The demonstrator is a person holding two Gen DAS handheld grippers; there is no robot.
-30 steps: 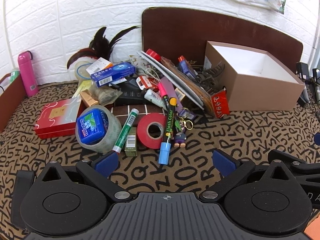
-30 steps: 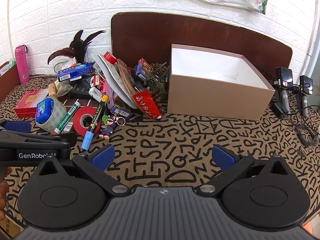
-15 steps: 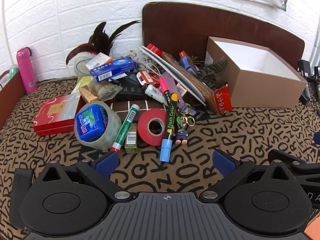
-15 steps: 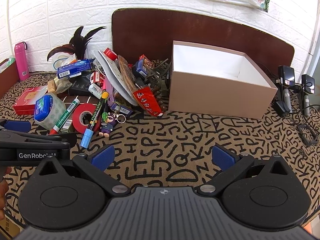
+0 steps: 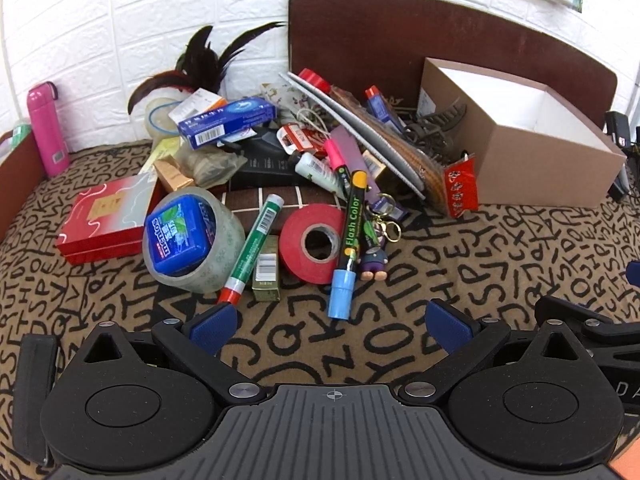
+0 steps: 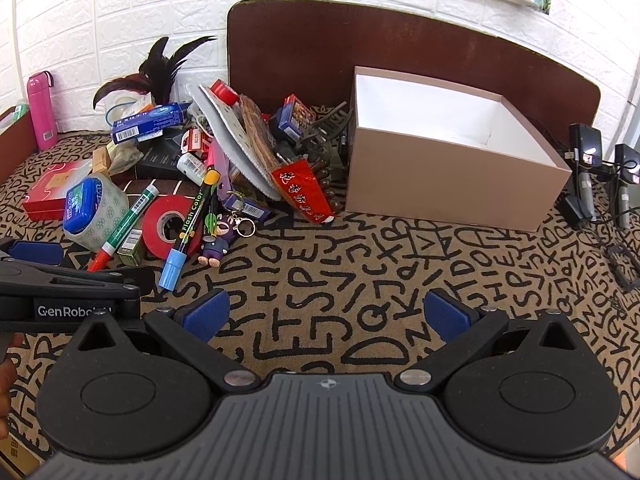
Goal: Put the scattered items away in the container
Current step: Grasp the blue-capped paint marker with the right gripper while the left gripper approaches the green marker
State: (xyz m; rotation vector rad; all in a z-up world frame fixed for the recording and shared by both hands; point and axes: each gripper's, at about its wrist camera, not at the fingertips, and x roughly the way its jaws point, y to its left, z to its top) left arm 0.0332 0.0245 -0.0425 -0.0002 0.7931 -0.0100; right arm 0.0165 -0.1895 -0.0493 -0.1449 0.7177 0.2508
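An open, empty cardboard box (image 6: 448, 184) (image 5: 532, 176) stands at the right. A heap of items lies to its left: a red tape roll (image 5: 310, 242) (image 6: 168, 226), a Flash Color marker (image 5: 347, 240) (image 6: 191, 224), a green marker (image 5: 253, 246), a clear tape roll with a blue tin in it (image 5: 192, 236), a keychain figure (image 5: 374, 258). My left gripper (image 5: 332, 322) is open and empty just in front of the marker's blue cap. My right gripper (image 6: 326, 314) is open and empty over bare cloth, in front of the box.
A red flat box (image 5: 106, 220) lies at the left, a pink bottle (image 5: 44, 128) by the wall. Chargers and cables (image 6: 592, 184) lie right of the box. A brown board (image 6: 400, 48) leans on the white brick wall. The left gripper's body (image 6: 68, 292) shows in the right wrist view.
Both grippers have moved forward and a little lower toward the heap and the box. Nothing on the cloth has moved. Both stay open.
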